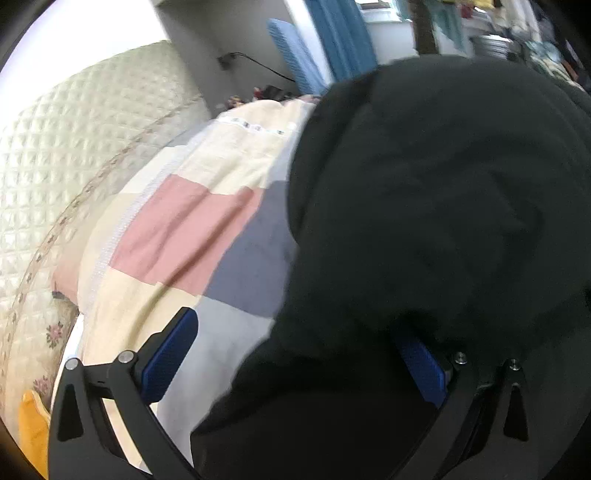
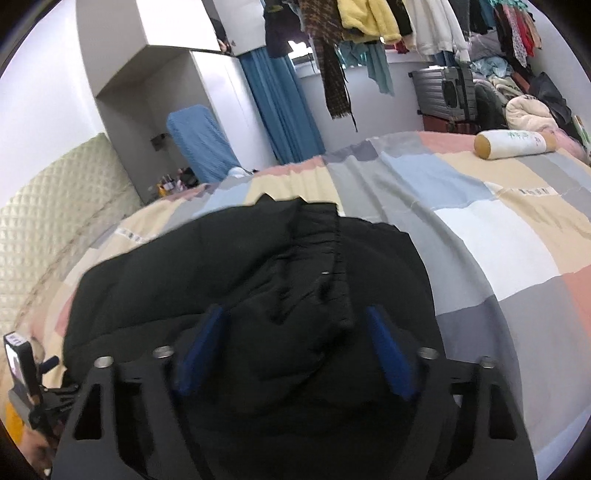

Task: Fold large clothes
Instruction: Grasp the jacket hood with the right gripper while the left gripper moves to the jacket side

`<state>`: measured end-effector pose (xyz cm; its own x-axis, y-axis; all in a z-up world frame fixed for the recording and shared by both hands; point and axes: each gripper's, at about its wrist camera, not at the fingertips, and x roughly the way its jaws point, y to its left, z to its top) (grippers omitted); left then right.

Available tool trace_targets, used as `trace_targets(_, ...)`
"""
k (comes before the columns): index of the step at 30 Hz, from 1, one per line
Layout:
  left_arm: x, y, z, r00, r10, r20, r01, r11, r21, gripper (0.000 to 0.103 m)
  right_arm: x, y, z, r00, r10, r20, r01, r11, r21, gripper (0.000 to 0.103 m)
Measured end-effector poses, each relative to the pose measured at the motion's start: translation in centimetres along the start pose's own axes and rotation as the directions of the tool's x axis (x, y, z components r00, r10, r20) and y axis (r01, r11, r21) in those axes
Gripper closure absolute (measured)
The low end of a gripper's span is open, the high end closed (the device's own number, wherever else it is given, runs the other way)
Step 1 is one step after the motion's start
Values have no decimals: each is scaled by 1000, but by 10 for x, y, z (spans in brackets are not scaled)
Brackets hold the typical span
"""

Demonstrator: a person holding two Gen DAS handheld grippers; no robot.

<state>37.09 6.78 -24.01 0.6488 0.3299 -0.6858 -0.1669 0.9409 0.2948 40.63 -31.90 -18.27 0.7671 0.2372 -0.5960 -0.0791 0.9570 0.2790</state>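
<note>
A large black garment (image 2: 221,280) lies bunched on the patchwork quilt (image 2: 498,240) of a bed, its elastic waistband (image 2: 321,236) pointing away from me. My right gripper (image 2: 293,314) hovers low over its near part. The blue pads (image 2: 391,354) stand apart on either side of a raised fold, and I see no pressure on the cloth. In the left wrist view the same black garment (image 1: 424,203) fills the right half. My left gripper (image 1: 295,332) stands wide at its left edge. One blue pad (image 1: 170,354) is over bare quilt (image 1: 192,221), and cloth partly drapes the other.
A quilted cream headboard (image 1: 74,147) borders the bed on the left. A bolster pillow (image 2: 513,144) lies at the bed's far right. Beyond are a blue curtain (image 2: 280,110), hanging clothes (image 2: 369,22) and a grey suitcase (image 2: 443,92). A hand with the other handheld device (image 2: 22,369) shows at lower left.
</note>
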Motion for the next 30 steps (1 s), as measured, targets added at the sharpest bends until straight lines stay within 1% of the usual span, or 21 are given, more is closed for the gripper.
trace_targets(1, 2, 5, 2, 1000, 9, 15, -9, 1000, -29, 0, 2, -1, -1, 1000, 8, 0, -8, 1000, -6, 44)
trace_targets(2, 3, 9, 5, 1000, 17, 24, -15, 999, -52, 0, 2, 1, -1, 1000, 14, 3, -14, 1000, -22, 49)
trace_targets(3, 4, 13, 7, 999, 22, 30, -20, 997, -76, 0, 2, 5, -1, 1000, 21, 5, -21, 998, -53, 63)
trace_targets(4, 5, 19, 9, 999, 23, 35, -19, 994, -107, 0, 2, 9, -2, 1000, 27, 1, -27, 997, -78, 73)
trace_targets(5, 7, 26, 10, 999, 23, 38, -17, 990, -140, 0, 0, 13, -4, 1000, 28, -1, -28, 995, -93, 76)
trace_targets(7, 8, 38, 11, 999, 23, 38, -16, 982, -190, 0, -5, 25, -7, 999, 40, 2, -39, 991, -132, 85)
trace_targets(10, 9, 54, 12, 999, 27, 39, -17, 968, -251, 0, -17, 41, -6, 997, 74, 26, -69, 984, -162, 88)
trace_targets(13, 10, 74, 11, 999, 3, 35, 8, 948, -319, 0, -30, 57, -3, 993, 107, 52, -96, 978, -186, 88)
trace_targets(16, 12, 85, 9, 999, -36, 23, 42, 927, -374, 0, -34, 70, -3, 993, 100, 67, -83, 970, -227, 88)
trace_targets(18, 16, 91, 7, 998, -62, 12, 61, 916, -396, 0, -25, 73, -7, 996, 77, 51, -62, 967, -249, 89)
trace_targets(21, 14, 83, 6, 997, -75, 12, 74, 914, -399, 0, -4, 69, -16, 1000, 22, 3, -20, 965, -260, 89)
trace_targets(23, 15, 79, 6, 997, -76, 14, 75, 918, -389, 0, 4, 66, -24, 1000, 2, -2, -2, 960, -279, 89)
trace_targets(30, 15, 71, 5, 996, -92, 12, 90, 923, -375, 0, 31, 52, -36, 999, -12, -48, 0, 968, -250, 88)
